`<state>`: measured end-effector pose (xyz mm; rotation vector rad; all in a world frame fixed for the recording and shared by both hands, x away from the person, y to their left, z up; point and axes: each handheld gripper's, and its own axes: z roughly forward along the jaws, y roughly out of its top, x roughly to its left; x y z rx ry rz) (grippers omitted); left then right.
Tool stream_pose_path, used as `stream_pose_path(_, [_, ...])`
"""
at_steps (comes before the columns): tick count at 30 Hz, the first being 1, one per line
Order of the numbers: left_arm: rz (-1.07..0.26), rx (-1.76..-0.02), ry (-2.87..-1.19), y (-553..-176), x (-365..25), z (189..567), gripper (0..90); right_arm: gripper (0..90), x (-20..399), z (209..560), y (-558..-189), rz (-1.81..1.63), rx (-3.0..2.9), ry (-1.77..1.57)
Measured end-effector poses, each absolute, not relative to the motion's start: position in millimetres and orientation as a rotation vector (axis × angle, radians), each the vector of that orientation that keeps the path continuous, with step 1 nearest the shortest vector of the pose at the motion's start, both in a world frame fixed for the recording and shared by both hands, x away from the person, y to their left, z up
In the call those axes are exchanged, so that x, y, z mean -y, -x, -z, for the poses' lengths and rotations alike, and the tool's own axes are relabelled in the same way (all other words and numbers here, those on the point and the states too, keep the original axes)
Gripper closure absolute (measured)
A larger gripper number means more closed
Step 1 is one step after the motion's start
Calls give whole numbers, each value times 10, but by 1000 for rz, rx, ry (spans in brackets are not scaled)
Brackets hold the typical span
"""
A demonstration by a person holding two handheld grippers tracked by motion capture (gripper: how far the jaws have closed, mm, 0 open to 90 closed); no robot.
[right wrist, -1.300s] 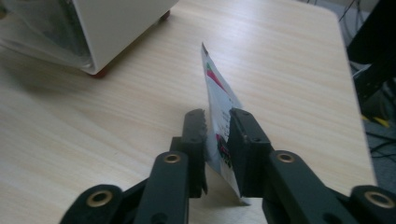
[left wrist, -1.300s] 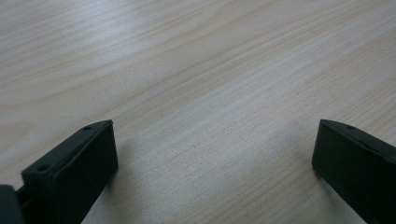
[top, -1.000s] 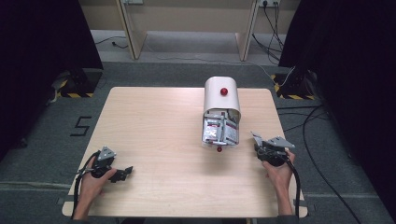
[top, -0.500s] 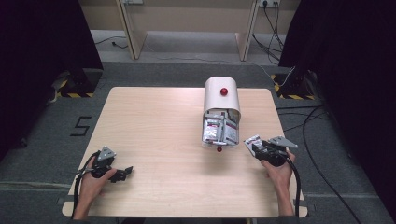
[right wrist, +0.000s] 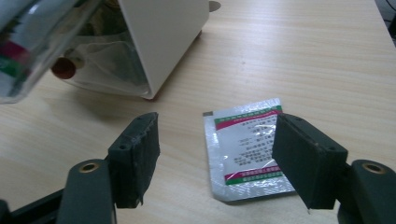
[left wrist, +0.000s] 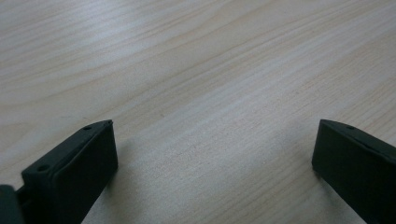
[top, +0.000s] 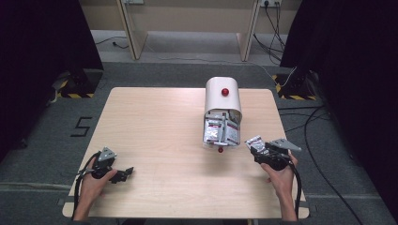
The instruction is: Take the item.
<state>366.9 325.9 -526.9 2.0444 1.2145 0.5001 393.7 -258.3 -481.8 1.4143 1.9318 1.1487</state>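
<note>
Right gripper (right wrist: 217, 161): near the bottom of the right gripper view, its jaws are wide apart. It holds nothing.
Packet (right wrist: 247, 147): a flat silver packet with red and green stripes. It lies on the table (top: 155, 126) between the two black jaws, a bit closer to the right one. I cannot tell if that jaw touches it.
Packet in the high view: at the lower right (top: 256, 142), just in front of the right gripper (top: 263, 151).
Left gripper (left wrist: 212, 163): its jaws are wide apart over bare wood. It holds nothing. In the high view it sits at the lower left (top: 123, 174).
Box (top: 223, 101): a white box with a round top and a red knob, right of the middle of the high view. Its open front is full of more packets (top: 219, 131).
What could go wrong: the packet is thin and flat, so the jaws may slide over it and close on nothing.
Another worry: the packet looks shiny, so it may slip and scoot away when pushed.
One more: the box is close, so a big move may bump it and spill the packets.
Writing: there is small print on the packet, but it is too blurry to read. A "5" (top: 82, 126) is marked on the floor at the left of the high view.
</note>
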Motion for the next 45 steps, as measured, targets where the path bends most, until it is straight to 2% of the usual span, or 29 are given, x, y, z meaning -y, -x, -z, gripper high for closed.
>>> stream_pose_path(21, [-497, -1209, -2047, -3666, -3265, 5269, 0, 208, 2300, 4783, -3648, -1187, -2016, -1330])
stream_pose_path(45, [-497, -1206, -2049, -3665, -3267, 5269, 0, 197, 2228, 4857, -3415, -1195, -2071, -1286])
